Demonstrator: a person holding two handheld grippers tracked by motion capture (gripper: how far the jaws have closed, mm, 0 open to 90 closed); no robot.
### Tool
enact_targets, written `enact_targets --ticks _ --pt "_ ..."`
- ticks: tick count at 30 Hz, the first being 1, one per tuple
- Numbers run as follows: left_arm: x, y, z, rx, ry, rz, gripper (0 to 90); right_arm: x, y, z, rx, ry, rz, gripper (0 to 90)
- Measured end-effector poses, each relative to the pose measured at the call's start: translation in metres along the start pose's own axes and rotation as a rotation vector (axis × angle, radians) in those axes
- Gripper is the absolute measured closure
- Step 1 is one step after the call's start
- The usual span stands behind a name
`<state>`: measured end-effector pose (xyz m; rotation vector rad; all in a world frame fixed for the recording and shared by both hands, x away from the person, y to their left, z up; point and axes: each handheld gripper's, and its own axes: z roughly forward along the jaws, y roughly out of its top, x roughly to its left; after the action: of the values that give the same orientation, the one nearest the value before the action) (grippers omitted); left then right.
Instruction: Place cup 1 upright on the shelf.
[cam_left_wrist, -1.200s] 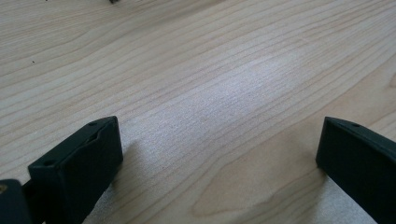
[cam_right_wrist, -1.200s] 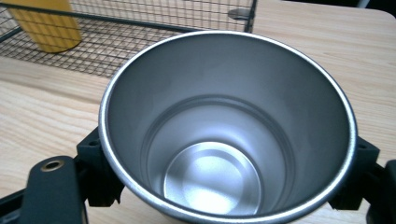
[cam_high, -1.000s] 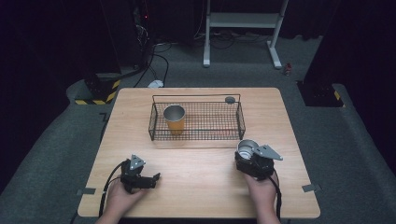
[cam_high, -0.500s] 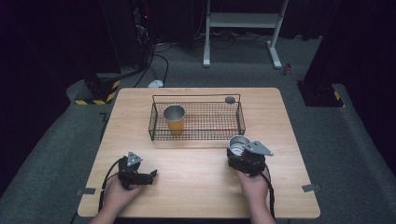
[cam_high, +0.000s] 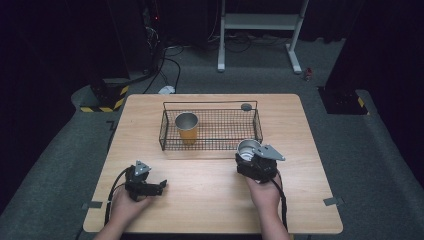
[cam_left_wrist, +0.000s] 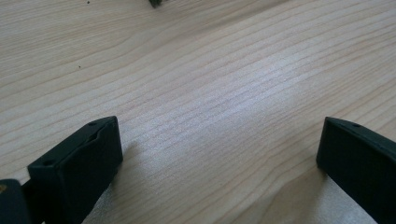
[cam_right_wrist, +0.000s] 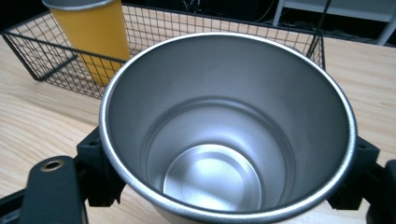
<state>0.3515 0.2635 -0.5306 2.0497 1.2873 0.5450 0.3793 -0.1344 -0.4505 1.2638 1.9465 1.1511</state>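
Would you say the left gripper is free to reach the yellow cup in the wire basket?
Probably yes: the left gripper is open and empty, bare table lies ahead, and the yellow cup stands upright in the open-topped basket.

A light wooden table with rounded corners (cam_high: 310, 200) stands on a grey carpeted floor (cam_high: 380, 165) in a dim room whose edges fall into darkness. Beyond the table's far side stands a white metal frame on two feet (cam_high: 260, 22), with black cables (cam_high: 170, 60) trailing across the floor near it. A block with yellow-and-black hazard stripes (cam_high: 102, 100) sits by the table's far left corner.
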Motion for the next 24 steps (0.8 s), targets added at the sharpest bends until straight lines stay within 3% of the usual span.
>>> enact_targets --ticks 10,24 --pt "-0.001 0.0 0.001 -0.002 0.01 -0.014 0.6 0.0 0.019 0.002 -0.036 0.017 0.02 18.3" --pt "-0.001 0.0 0.001 -0.002 0.011 -0.014 0.7 -0.012 0.051 0.008 -0.069 0.0 0.035 18.4"
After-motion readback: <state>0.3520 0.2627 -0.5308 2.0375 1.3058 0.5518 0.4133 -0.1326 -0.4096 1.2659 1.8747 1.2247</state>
